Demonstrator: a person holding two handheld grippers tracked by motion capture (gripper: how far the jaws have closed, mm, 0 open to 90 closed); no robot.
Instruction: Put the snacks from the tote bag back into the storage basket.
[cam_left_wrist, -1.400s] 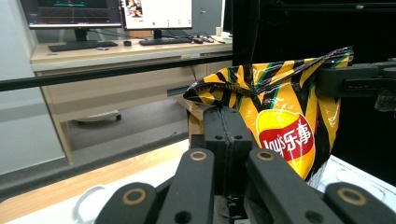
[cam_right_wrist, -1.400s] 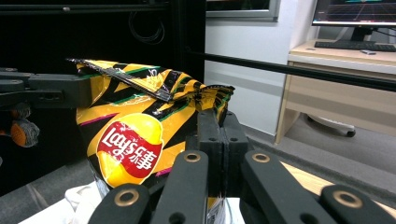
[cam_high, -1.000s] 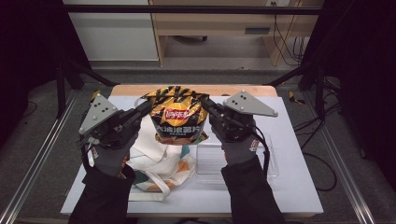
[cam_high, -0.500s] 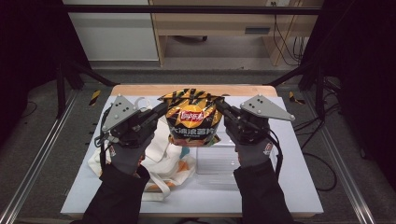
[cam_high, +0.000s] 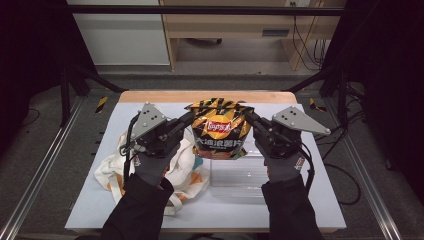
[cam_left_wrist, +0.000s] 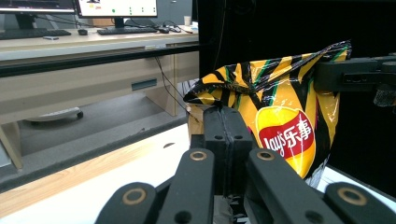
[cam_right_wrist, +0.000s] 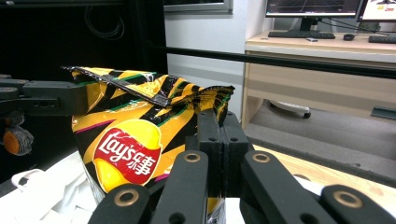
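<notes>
A: At the left tongs (cam_high: 192, 115) first: pressed together on what?

B: Pinching the top left corner of the chip bag (cam_high: 220, 134), pads flat on the sealed seam. Same at the right tongs (cam_high: 248, 115), clamped on the opposite corner.

A: And lying which way from there?

B: Hangs between the two, clear of the table (cam_high: 310, 200), with the seam stretched level from one pair to the other and the long axis pointing straight down. Equally near to both hands.

A: Below?

B: Sits above the far edge of a clear plastic box (cam_high: 240, 174), with a white cloth bag (cam_high: 112, 170) off to the left, beneath the left forearm. Probably calls for a straight lowering, both hands together, keeping the seam level.

A: Anything gained from the close views?

B: From the left gripper view, shows crumpled foil caught in the shut tips and the other pair gripping the far corner. From high up, gives the box underneath.
</notes>
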